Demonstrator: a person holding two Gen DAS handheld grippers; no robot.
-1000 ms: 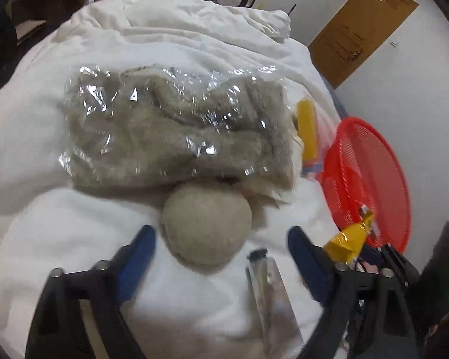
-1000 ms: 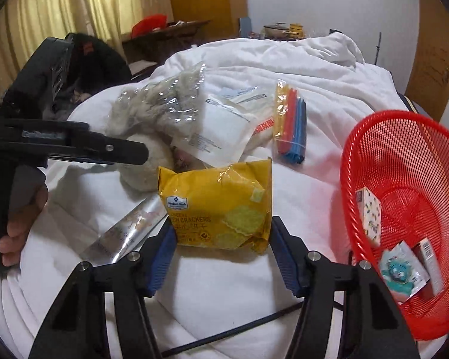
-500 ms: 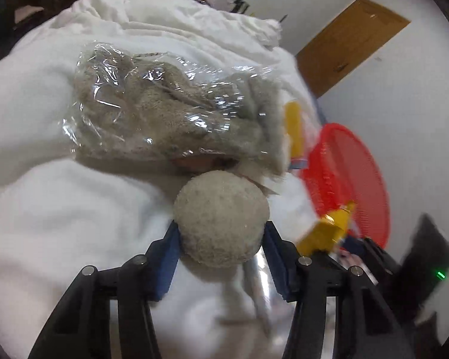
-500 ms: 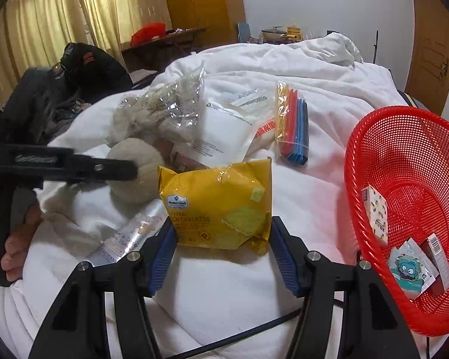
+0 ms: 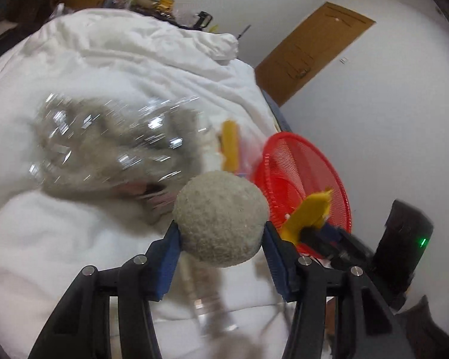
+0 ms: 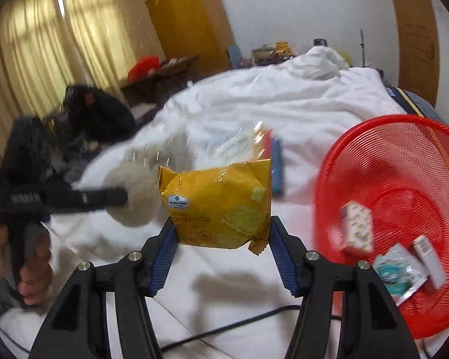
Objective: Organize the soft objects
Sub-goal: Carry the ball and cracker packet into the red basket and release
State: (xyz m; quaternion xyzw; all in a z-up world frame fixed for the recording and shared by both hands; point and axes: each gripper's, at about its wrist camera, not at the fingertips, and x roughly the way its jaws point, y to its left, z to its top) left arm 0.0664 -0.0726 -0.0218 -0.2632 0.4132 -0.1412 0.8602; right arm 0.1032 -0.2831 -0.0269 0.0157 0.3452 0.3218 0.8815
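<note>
Left wrist view: my left gripper (image 5: 221, 236) is clamped on the fuzzy ball (image 5: 220, 218), raised above the bed (image 5: 60, 224). My right gripper (image 6: 221, 242) pinches the yellow cracker pack (image 6: 217, 203) beside the red basket (image 6: 389, 149), probably both headed there.

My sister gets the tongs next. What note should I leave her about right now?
Left tongs: shut on the fuzzy grey ball, lifted off the white duvet.
Right tongs: shut on the yellow cracker pack, also in the air.
Red basket: on the bed to the right, with a few small packets inside.
Left: drop both in, then the bagged plush.
</note>
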